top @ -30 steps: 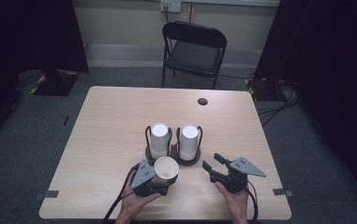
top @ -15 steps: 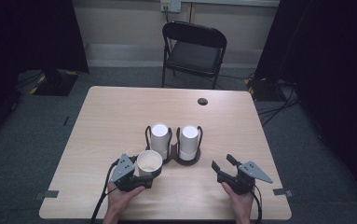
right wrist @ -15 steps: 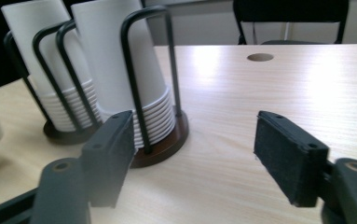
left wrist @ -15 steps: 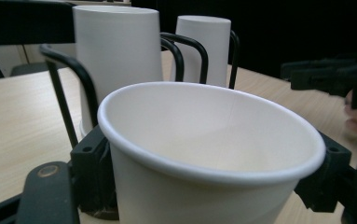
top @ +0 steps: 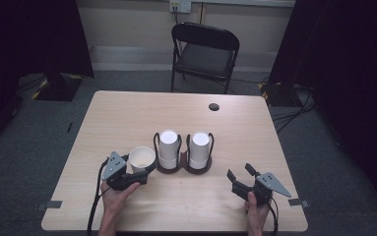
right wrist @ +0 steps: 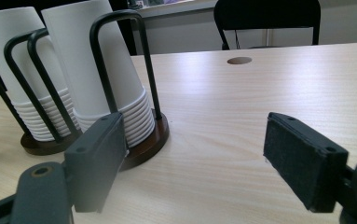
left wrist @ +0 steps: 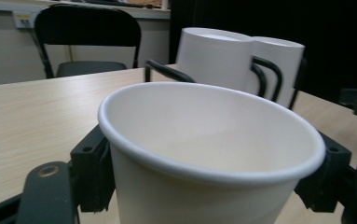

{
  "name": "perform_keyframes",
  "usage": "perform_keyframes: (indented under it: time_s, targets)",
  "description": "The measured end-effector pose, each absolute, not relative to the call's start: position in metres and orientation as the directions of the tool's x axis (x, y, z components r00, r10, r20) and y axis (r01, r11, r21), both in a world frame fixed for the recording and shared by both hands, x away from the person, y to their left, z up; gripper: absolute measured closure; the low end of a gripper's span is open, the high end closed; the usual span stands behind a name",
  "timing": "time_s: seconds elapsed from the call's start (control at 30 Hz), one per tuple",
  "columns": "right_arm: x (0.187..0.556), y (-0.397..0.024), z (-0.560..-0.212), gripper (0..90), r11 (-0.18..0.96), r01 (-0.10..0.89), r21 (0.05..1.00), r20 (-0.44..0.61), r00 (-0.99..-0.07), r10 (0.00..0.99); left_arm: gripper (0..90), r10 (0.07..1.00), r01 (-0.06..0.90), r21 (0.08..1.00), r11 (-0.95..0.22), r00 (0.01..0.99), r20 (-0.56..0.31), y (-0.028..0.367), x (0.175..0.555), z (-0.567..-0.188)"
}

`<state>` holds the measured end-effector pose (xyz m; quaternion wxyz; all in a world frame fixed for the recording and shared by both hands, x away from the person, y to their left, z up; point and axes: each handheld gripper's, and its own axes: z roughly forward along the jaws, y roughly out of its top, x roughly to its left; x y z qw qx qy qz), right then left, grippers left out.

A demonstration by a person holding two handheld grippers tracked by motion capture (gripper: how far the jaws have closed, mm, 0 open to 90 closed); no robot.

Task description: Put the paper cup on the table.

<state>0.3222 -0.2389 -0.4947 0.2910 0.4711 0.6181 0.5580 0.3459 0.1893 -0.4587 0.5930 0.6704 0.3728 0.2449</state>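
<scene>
Paper cup (top: pixel 141 158), upright and mouth-up, sits clamped between the jaws of the left gripper (top: pixel 138 172) just left of the double cup holder (top: pixel 183 167), the landmark near the middle of the wooden table (top: pixel 127 118). Largest in the scene after the table is a black folding chair (top: pixel 204 51), standing beyond the table's far edge, well behind the holder. The holder itself carries two stacks of white cups (right wrist: pixel 101 65), stored upside down inside black wire loops on dark round bases, an arrangement that seems meant to keep the stacks from toppling and let single cups be lifted off the top. The left gripper view shows the held cup's rim (left wrist: pixel 213 140) pinched from both sides low on its wall, a grip that judges well for keeping it level. To the right of the holder and nearer the person, the right gripper (top: pixel 241 174) is spread wide with nothing between its jaws, aimed toward the stacks. A small dark grommet hole (top: pixel 214 106) lies behind the holder, toward the chair.
</scene>
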Motion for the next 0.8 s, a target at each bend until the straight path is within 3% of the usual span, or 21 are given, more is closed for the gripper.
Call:
perform_keyframes:
  time_s: [0.2,0.37,0.8]
  targets:
    - [0.32,-0.232,-0.495,19.8,-0.019,0.261,0.965,0.109,-0.332,0.937,22.1,0.808,0.199,0.979,-0.037,0.583,-0.088,0.193,0.352,-0.455]
    - [0.319,-0.232,-0.495,15.6,-0.014,0.248,0.969,0.098,-0.329,0.939,22.1,0.84,0.198,0.98,-0.031,0.537,-0.081,0.197,0.356,-0.45]
    - [0.316,-0.23,-0.495,15.5,0.003,0.23,0.973,0.079,-0.348,0.934,22.1,0.885,0.172,0.983,-0.058,0.465,-0.029,0.208,0.372,-0.439]
